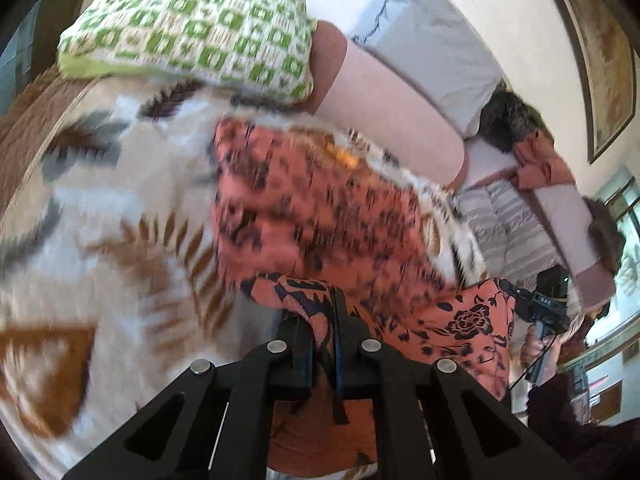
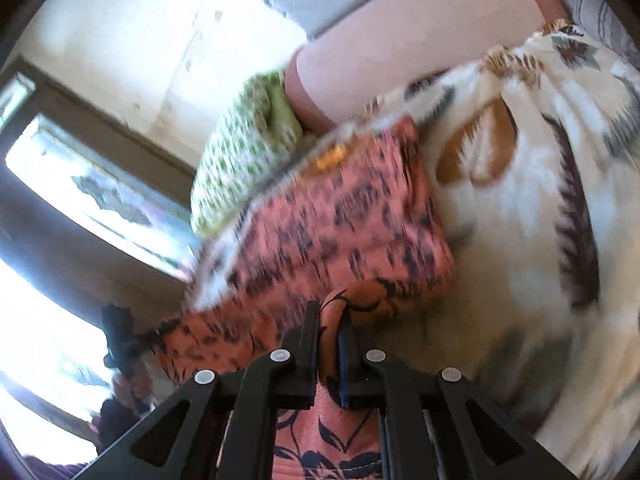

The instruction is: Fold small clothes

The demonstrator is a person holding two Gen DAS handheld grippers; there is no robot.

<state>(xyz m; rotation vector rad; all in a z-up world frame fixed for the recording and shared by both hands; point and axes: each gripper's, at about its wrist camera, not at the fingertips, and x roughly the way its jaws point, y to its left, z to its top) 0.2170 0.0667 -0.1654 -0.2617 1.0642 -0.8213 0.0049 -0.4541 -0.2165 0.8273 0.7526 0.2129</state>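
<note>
From the left wrist, the left gripper (image 1: 324,344) has its fingers clamped on a bunched edge of the coral floral garment (image 1: 320,216), which sits on the bed's leaf-print bedspread (image 1: 100,208), its near edge raised off it. The pinch looks narrow: only a thin ridge of cloth runs between the black pads. If that ridge slides out, this corner would likely drop and the fold would land crooked. The cloth beyond the fingers is blurred, so how much still lies flat cannot be told. The green checked pillow (image 1: 188,28) and a pink bolster (image 1: 392,120) lie close behind the garment; a fold carried too far forward could snag or ride up on them. The other gripper shows at the far right, gripping the garment's opposite corner.

From the right wrist, the right gripper (image 2: 330,344) is likewise closed on a rolled lump of the coral floral garment (image 2: 344,216), the fabric curling over the fingertips. The lump looks twisted, and a twisted corner would probably leave a wrinkle in the crease. The stretch between the two grippers sags slightly; uneven lifting could skew the edge. The leaf-print bedspread (image 2: 520,240) is rumpled nearby, and the pinch may have caught some of it, though I cannot tell.
</note>
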